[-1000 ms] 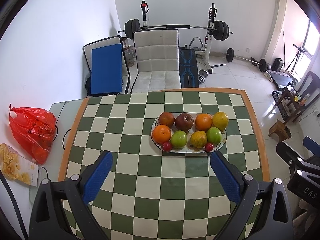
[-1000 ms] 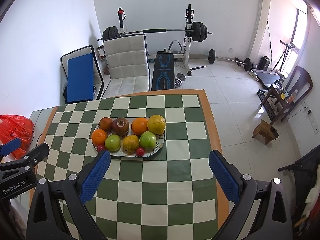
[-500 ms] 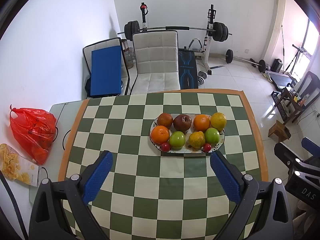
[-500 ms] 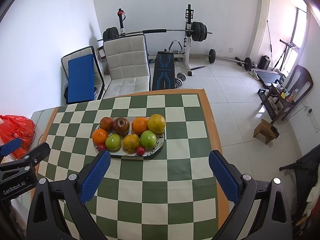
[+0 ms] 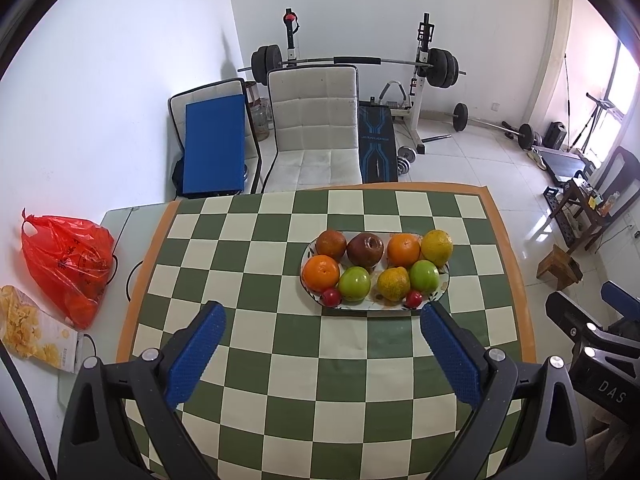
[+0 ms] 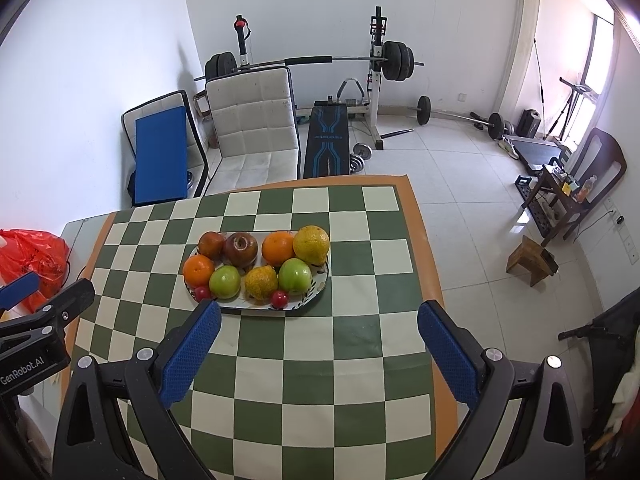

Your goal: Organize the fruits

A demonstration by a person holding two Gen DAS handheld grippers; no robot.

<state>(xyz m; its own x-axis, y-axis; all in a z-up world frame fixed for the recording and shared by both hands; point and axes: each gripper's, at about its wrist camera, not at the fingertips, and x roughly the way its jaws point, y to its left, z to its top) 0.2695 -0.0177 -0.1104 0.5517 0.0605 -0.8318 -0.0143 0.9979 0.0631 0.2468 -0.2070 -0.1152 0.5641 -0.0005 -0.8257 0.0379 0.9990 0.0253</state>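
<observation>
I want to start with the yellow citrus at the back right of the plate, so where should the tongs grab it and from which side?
Grip the yellow citrus across its round middle, coming down from above and its open right side. The orange on its left and the green apple in front crowd it, and the plate rim leaves room on the right. Both tongs are open.

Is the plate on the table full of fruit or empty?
Full. The plate holds two rows of fruit with two small red fruits at its front edge; little bare surface shows. Both tongs are open and hold nothing.

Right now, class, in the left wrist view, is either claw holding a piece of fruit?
No: the left claw stands wide open and empty, and all the fruit lies on the plate.
</observation>
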